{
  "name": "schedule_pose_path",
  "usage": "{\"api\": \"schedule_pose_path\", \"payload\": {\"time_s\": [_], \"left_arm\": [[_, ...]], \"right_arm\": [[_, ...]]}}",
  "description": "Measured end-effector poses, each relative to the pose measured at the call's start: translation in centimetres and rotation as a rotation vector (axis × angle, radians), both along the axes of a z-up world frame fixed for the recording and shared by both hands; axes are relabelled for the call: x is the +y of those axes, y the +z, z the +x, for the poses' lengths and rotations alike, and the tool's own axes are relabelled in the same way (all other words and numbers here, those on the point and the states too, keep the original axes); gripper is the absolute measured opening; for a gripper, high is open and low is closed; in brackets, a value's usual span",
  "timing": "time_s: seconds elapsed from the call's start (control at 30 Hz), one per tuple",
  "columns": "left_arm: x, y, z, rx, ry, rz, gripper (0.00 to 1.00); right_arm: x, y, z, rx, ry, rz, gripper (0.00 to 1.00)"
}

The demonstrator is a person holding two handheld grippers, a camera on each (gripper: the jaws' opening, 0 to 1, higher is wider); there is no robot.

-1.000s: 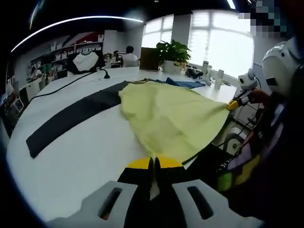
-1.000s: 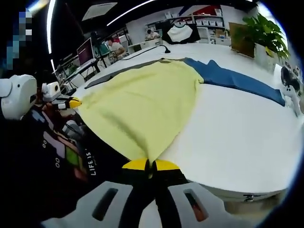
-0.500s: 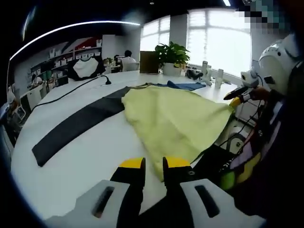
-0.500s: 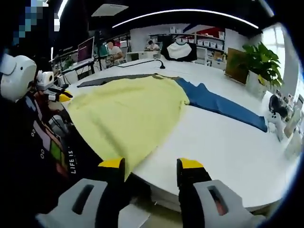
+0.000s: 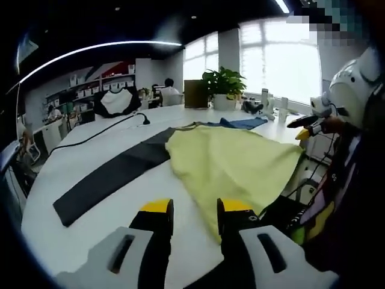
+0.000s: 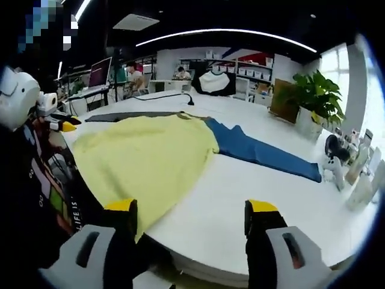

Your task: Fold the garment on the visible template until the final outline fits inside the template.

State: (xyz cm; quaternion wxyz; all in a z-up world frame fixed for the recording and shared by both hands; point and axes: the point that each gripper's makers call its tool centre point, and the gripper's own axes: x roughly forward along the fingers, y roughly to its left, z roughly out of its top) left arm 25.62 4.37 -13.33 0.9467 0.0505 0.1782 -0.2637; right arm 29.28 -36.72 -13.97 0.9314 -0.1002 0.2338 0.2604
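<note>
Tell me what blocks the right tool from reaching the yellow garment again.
Nothing visible does. The open right tool hangs at the table edge, and the yellow garment lies just ahead, toward its left jaw.

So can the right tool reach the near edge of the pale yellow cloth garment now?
Probably yes: the right tool is open, and the pale yellow cloth garment hangs unobstructed beside its left jaw.

A pale yellow garment (image 5: 231, 159) lies spread on the white desk (image 5: 90, 162), its near edge reaching the desk's rim and hanging slightly over it. A long dark grey strip (image 5: 111, 174) lies flat on one side of it, its end touching or tucked under the cloth, and a long blue strip (image 6: 258, 150) stretches away on the other side.
</note>
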Motion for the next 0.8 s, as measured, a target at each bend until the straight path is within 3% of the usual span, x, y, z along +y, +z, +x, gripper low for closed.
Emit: {"api": "schedule_pose_path", "payload": {"time_s": [0.07,0.17,0.27,0.37,0.53,0.7,0.8], "left_arm": [[0.2,0.5,0.3,-0.022,0.01,0.006,0.3],[0.3,1.0,0.6,-0.046,0.017,0.0,0.33],[0.5,1.9,1.3,-0.102,0.034,-0.005,0.44],[0.8,2.8,1.8,-0.152,0.064,0.002,0.59],[1.4,4.0,2.3,-0.199,0.099,-0.024,0.68],[2.3,4.5,3.1,-0.226,0.141,-0.019,0.85],[2.7,4.9,3.7,-0.238,0.154,-0.027,0.88]], "right_arm": [[-0.5,1.0,0.9,-0.072,-0.01,-0.012,0.87],[-0.9,1.9,1.3,-0.113,-0.031,0.002,0.91],[-1.2,2.9,1.9,-0.175,-0.038,-0.014,0.94],[-1.4,3.5,2.3,-0.206,-0.05,-0.009,0.96],[-1.6,4.3,3.1,-0.259,-0.059,-0.008,0.99],[-2.2,5.0,4.1,-0.297,-0.075,-0.004,0.99],[-2.7,5.3,4.6,-0.313,-0.084,-0.007,0.99]]}}
